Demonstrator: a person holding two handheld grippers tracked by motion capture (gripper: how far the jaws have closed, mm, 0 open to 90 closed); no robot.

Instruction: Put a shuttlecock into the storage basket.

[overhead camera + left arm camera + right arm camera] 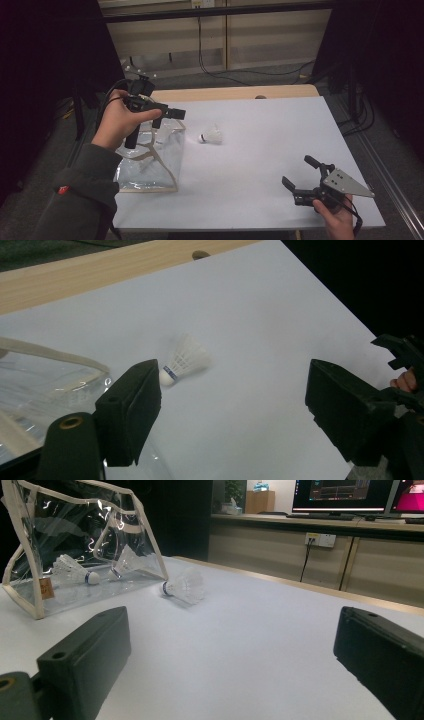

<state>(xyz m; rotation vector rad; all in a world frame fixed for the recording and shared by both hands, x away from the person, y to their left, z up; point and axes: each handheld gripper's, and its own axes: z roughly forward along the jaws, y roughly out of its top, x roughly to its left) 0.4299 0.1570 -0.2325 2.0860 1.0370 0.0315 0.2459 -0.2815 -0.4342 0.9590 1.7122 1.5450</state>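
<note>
The left claw (170, 117) hangs above the top edge of the clear bag (150, 160) at the left side of the table (270, 135), its jaws spread apart with nothing between them. A shuttlecock (210, 136) lies on its side on the white sheet, just right of the bag and near the left claw, cork end pointing toward the bag. In the left gripper view the shuttlecock (184, 360) sits on the table beyond the jaws, nearer the left one. The right claw (298, 175) rests low at the near right corner, well apart from the shuttlecock, jaws wide and empty. In the right gripper view the bag (80, 550) stands upright with two more shuttlecocks (75, 570) inside it.
</note>
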